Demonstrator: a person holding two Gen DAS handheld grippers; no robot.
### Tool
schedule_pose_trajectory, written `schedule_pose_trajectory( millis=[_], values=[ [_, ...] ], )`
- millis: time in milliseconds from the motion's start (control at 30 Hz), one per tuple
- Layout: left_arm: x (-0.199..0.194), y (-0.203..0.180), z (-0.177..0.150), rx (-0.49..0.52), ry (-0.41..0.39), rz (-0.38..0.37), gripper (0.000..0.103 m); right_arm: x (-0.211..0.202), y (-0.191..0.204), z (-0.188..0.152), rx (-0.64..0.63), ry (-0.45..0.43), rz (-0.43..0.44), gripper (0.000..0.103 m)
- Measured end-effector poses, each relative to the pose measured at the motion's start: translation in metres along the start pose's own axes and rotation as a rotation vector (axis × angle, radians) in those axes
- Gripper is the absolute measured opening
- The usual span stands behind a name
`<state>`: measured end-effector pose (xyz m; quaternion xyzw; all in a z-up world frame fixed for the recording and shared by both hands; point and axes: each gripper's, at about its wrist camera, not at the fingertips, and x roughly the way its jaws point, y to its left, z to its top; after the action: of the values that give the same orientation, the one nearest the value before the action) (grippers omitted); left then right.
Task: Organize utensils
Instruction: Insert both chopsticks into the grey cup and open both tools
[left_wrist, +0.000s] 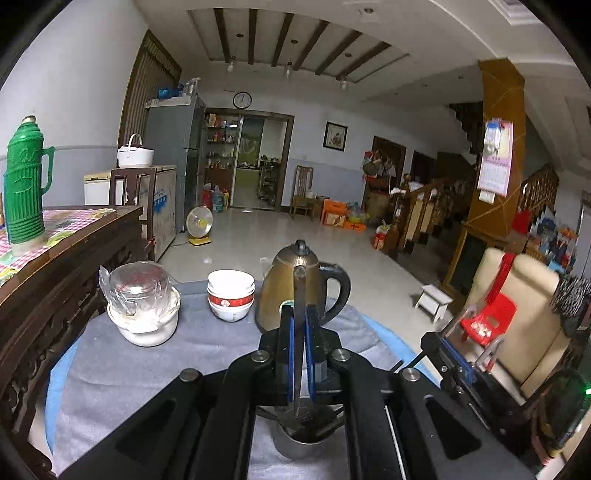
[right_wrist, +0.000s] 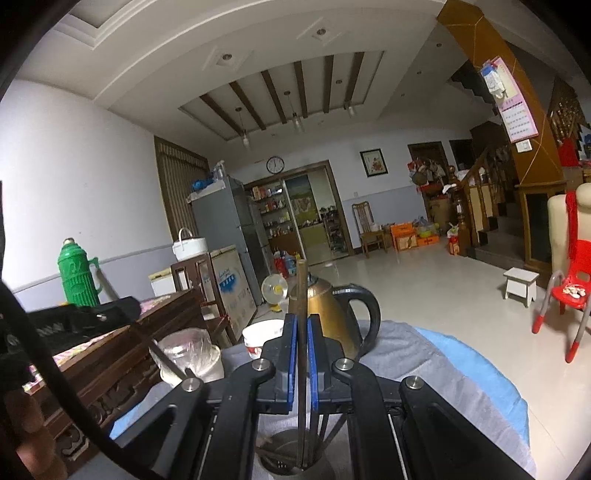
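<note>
Both grippers share one build: matte black frames with two angled linkage arms on each side of the fingers, joined by round silver screw heads. The left gripper (left_wrist: 300, 325) has black fingers (left_wrist: 284, 343) faced with blue pads. The right gripper (right_wrist: 302, 332) matches, blue pads lining its fingers (right_wrist: 317, 354). A black cable (right_wrist: 55, 369) curves left of the right fingers.

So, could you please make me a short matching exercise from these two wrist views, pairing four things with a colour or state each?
Things:
1. thermos
2. kettle
3. stacked bowls
4. small chair

Colour or state:
A. red
B. brass-coloured with a black handle
C. green
D. white with a red band

Pairs: 1-C, 2-B, 3-D, 4-A
</note>
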<state>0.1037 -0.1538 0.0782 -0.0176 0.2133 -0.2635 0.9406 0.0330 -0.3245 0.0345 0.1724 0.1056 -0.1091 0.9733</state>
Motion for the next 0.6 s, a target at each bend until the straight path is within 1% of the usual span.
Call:
schedule_pose_trajectory(
  millis=[267, 400, 467, 567, 600],
  values=[
    [0.015, -0.005, -0.023, 0.024, 0.068, 0.001, 0.006, -0.001, -0.012, -0.013, 0.023, 0.067, 0.024, 0.006],
    [0.015, -0.005, -0.031, 0.037, 0.112, -0.006, 0.005, 0.000, -0.013, -0.014, 0.016, 0.098, 0.027, 0.006],
    [0.012, -0.005, -0.035, 0.047, 0.127, 0.002, 0.005, 0.002, -0.015, -0.016, 0.023, 0.122, 0.028, 0.006],
    [0.003, -0.005, -0.039, 0.077, 0.121, 0.014, 0.006, 0.003, -0.020, -0.022, 0.040, 0.146, 0.031, 0.006],
    [-0.001, -0.005, -0.041, 0.091, 0.124, 0.020, 0.008, 0.002, -0.021, -0.023, 0.042, 0.148, 0.030, 0.006]
  ],
)
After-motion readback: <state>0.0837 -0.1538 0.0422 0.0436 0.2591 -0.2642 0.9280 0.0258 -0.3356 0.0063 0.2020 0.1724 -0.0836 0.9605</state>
